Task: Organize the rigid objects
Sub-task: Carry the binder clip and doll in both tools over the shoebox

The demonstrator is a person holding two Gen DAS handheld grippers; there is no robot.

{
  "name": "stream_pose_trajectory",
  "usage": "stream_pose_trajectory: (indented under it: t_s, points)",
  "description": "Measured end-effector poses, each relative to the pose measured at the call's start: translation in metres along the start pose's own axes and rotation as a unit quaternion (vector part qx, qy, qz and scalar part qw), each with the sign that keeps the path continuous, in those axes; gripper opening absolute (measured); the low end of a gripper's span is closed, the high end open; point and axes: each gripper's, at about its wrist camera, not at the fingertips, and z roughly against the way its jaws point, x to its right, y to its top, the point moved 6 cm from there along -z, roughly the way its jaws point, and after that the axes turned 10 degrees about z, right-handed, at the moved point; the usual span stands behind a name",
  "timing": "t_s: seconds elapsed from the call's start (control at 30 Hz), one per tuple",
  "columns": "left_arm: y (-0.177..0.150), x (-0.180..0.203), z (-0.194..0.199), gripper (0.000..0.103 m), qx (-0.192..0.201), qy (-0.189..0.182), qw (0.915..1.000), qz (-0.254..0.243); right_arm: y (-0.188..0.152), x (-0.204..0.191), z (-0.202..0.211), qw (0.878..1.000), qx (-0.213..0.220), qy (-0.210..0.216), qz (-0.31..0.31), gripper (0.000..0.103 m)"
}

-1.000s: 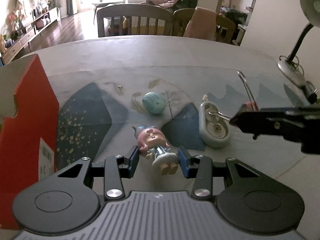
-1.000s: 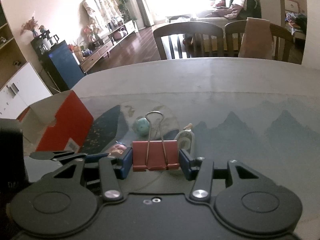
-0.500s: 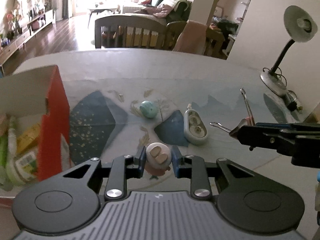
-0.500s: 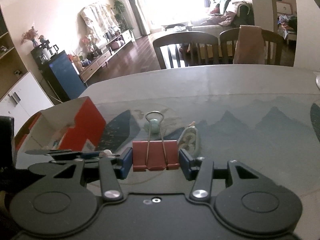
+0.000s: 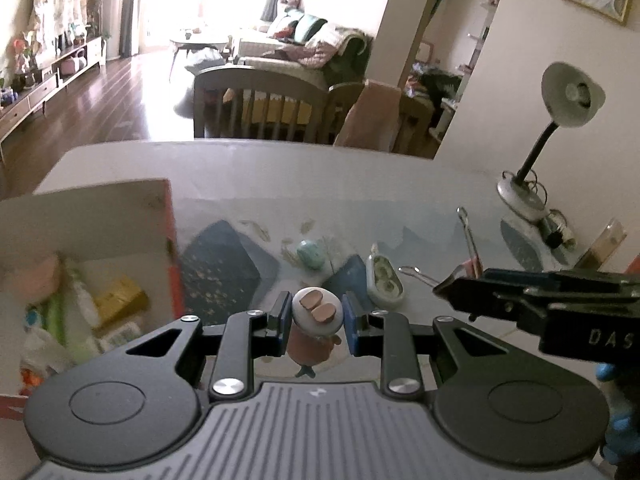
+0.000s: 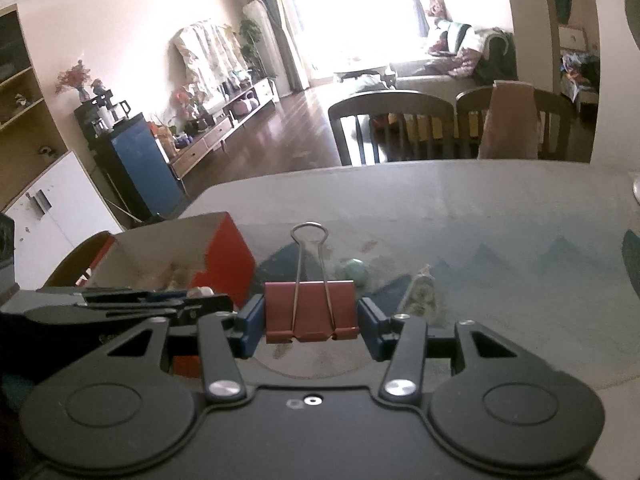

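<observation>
left tool grips figurine; right tool grips clip

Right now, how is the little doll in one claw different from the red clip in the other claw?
The doll is round and soft-coloured, hanging feet-up in the left claw; the red clip is flat and boxy in the right claw. The clip has silver wire handles pointing up; the doll has none. Both are pinched between blue pads, lifted off the table.

Home, open dining-living room. Landmark: dining table. Beyond it: wooden chairs, sofa, TV cabinet. On it: desk lamp.
</observation>
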Motion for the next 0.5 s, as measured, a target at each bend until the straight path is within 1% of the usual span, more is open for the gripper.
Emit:
stream_pose_trajectory:
  t_s: [0.2,0.5]
  points:
    - [0.02,-0.027,0.025,0.026,0.02,0.001,0.9998,0.006,0.014,-0.034,0.0,1.0,0.011,0.005,0.018,0.049]
    - [0.04,-0.08,0.056,0.026,0.041,0.021,0.9988,0.015,0.031,-0.088,-0.015,0.999,0.018,0.021,0.044,0.049]
